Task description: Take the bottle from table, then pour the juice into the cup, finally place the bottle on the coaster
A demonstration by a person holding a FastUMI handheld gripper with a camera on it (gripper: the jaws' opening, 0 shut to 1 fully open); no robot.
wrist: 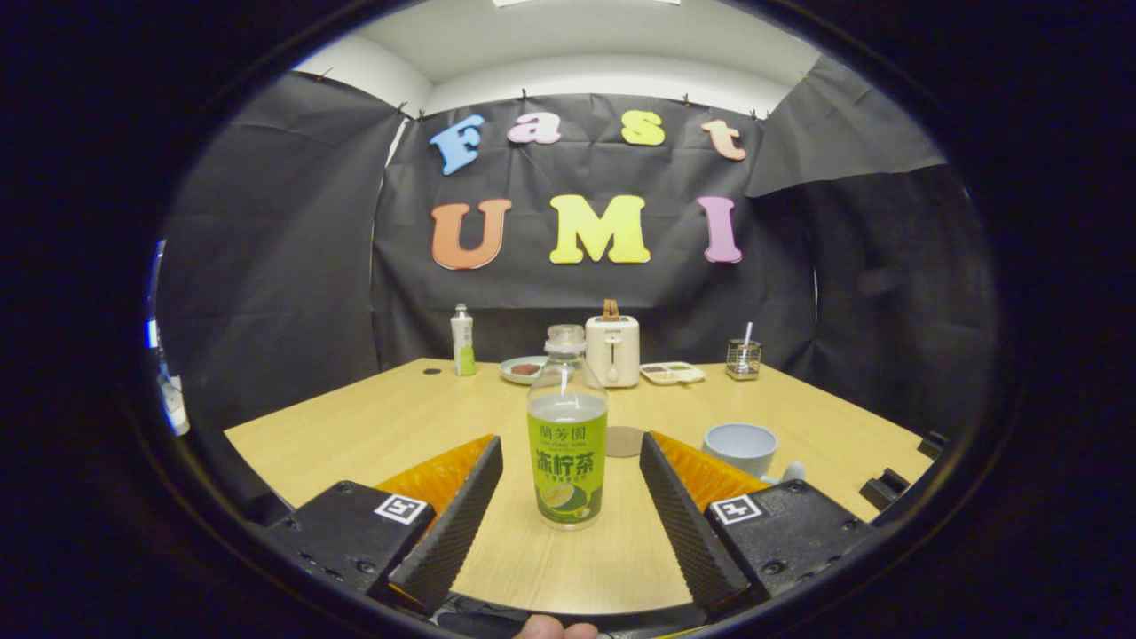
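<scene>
1. The gripper [568, 461] sits level and low over the wooden table [355, 435], fingers spread wide.
2. The juice bottle [567, 435] stands upright between them, untouched.
3. The coaster [624, 441] lies just behind it; the cup [741, 446] stands beyond the right finger.

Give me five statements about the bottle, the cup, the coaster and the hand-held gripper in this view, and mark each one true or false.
1. The hand-held gripper is open, with the bottle standing between its fingers, untouched. True.
2. The bottle lies on its side. False: it stands upright on the table.
3. The cup stands beyond one finger, off to the side of the bottle. True.
4. The bottle already rests on the coaster. False: the coaster lies bare just behind the bottle, toward the cup.
5. The toaster stands between the fingers. False: it stands far back, near the cloth wall.
</scene>
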